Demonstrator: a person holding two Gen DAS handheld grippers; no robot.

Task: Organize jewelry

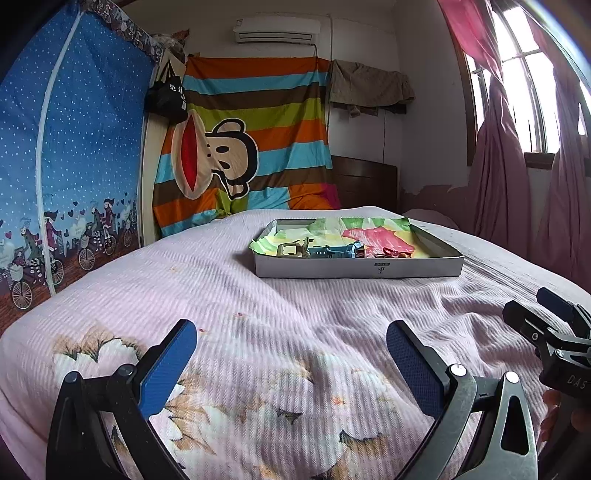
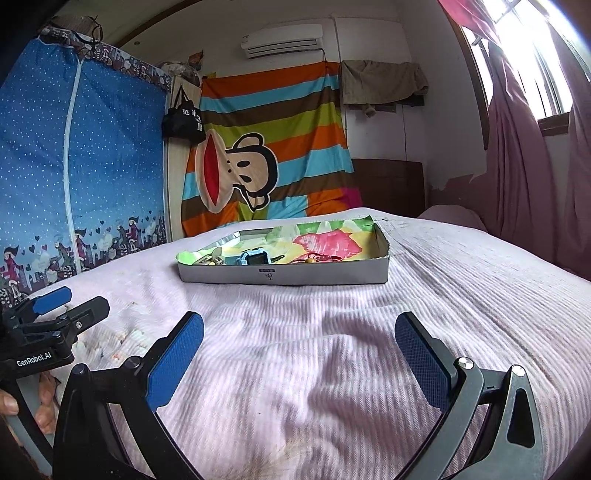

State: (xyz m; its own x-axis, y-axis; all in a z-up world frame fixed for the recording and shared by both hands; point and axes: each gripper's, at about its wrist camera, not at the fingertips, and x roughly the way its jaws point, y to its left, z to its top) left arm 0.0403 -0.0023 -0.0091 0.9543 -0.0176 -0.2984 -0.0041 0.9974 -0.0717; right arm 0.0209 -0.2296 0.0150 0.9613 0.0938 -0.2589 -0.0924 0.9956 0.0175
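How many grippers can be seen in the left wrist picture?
2. The left gripper fills the bottom, jaws wide open above the bed cover. The right gripper enters at the right edge, only partly in view.

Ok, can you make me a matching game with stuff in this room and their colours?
Things:
1. curtain
2. watch
3. bag
4. air conditioner

Colours:
A. white
B. black
C. pink
D. blue

Pairs: 1-C, 2-D, 3-B, 4-A. The watch lies in the tray on the bed.
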